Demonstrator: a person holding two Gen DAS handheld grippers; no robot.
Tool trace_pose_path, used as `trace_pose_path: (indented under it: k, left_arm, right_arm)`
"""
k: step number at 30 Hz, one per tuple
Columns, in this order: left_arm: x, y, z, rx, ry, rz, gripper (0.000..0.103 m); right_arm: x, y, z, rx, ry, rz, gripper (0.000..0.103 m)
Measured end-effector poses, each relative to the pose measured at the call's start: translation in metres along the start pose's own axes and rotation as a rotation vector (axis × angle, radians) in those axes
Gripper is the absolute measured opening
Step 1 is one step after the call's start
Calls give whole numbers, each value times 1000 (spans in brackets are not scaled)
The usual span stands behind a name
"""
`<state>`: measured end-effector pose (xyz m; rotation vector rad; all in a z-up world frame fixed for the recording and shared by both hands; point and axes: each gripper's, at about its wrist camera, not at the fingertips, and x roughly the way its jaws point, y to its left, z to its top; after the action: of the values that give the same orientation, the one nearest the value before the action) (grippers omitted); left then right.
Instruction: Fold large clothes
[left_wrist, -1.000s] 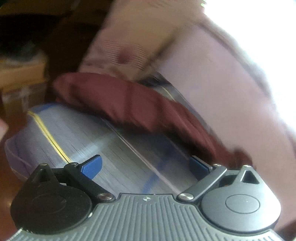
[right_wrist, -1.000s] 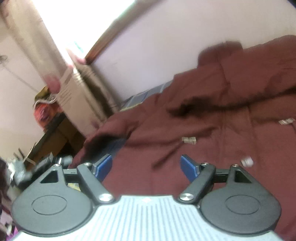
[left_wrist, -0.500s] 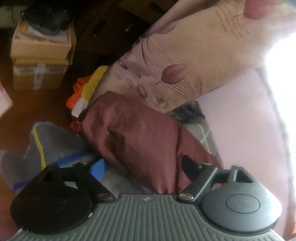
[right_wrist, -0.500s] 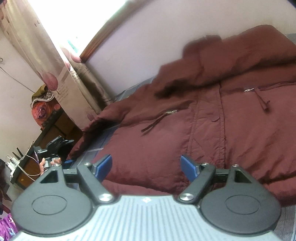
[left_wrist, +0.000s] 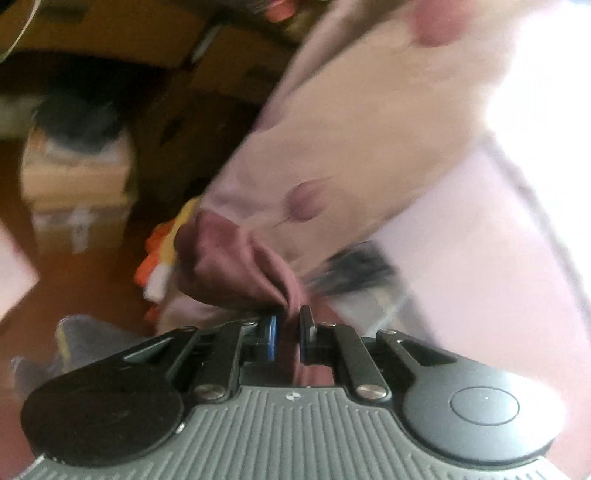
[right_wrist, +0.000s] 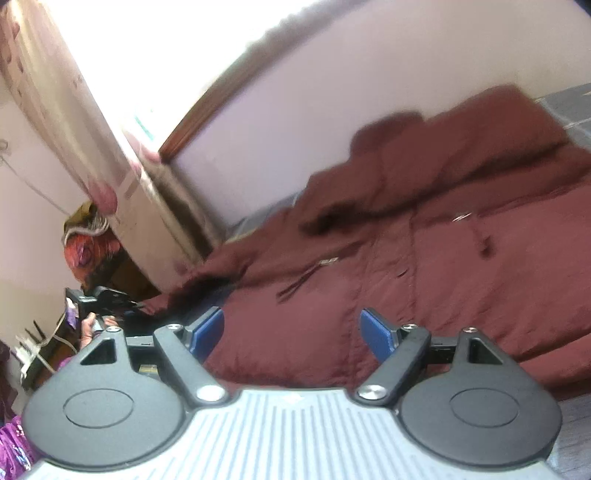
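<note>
A large maroon padded jacket (right_wrist: 443, 266) lies spread on the bed, front up, with its collar toward the wall. My right gripper (right_wrist: 291, 332) is open and empty, hovering just above the jacket's near hem. My left gripper (left_wrist: 288, 332) is shut on the end of the jacket's sleeve (left_wrist: 236, 266), which bunches up between the blue pads (left_wrist: 272, 334). In the right wrist view the left gripper (right_wrist: 107, 299) shows at the far left, holding the sleeve end off the bed's side.
A floral curtain (left_wrist: 369, 129) hangs beside the bright window, close to the left gripper. Cardboard boxes (left_wrist: 77, 184) and orange and yellow clothes (left_wrist: 162, 254) lie on the floor beyond. The pale wall (right_wrist: 332, 110) runs behind the bed.
My left gripper has closed on the sleeve end, which it was open around before. My right gripper stays open and has shifted slightly over the jacket's hem.
</note>
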<state>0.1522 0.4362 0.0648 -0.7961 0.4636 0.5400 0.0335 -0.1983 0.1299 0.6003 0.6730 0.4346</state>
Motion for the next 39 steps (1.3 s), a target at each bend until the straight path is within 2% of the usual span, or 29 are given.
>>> trace_pose_path:
  k: [4, 8, 12, 13, 14, 19, 21, 23, 26, 27, 29, 31, 32, 33, 35, 37, 39]
  left_arm:
    - [-33, -65, -7, 110, -54, -86, 10]
    - [-65, -132, -29, 225, -82, -188, 10]
    - [-85, -193, -61, 324, -41, -290, 8]
    - [-89, -206, -70, 351, -35, -314, 2]
    - [-93, -219, -79, 376, -33, -339, 0]
    - [-116, -285, -132, 531, -48, -446, 0]
    - [-121, -303, -151, 581, -31, -480, 0]
    - [-128, -311, -160, 567, -5, -534, 0]
    - [-132, -304, -148, 525, 28, -555, 1]
    - [-129, -297, -139, 500, 39, -548, 5]
    - [-115, -279, -115, 482, 42, -514, 35]
    - [-111, -261, -98, 502, 11, -430, 103]
    - [-106, -251, -92, 522, -5, -394, 100]
    - [-97, -243, -88, 574, -18, -362, 102]
    - [-72, -236, -91, 720, 4, -286, 102]
    - [-44, -228, -104, 856, 40, -230, 98]
    - [-22, -216, -124, 983, 32, -197, 98]
  right_arm:
    - [-16, -17, 0, 42, -33, -17, 81]
    - [-30, -30, -3, 70, -59, -21, 81]
    - [-42, -41, -5, 90, -85, -23, 81]
    - [-45, -43, -5, 95, -92, -23, 81]
    - [-49, -47, -5, 105, -102, -21, 81]
    - [-65, -60, -8, 126, -135, -27, 81]
    - [-71, -66, -9, 142, -145, -22, 81]
    - [-75, -70, -9, 154, -149, -20, 81]
    - [-85, -69, -9, 143, -154, -11, 83]
    - [-87, -67, -8, 133, -159, -14, 83]
    - [-90, -64, -9, 119, -168, -20, 84]
    - [-88, -65, -10, 132, -167, -10, 87]
    - [-85, -65, -11, 141, -162, -5, 87]
    - [-80, -66, -12, 149, -152, 0, 87]
    - [-70, -65, -15, 156, -124, 3, 87]
    - [-60, -61, -17, 152, -99, 11, 87]
    - [-52, -54, -18, 135, -72, 12, 87]
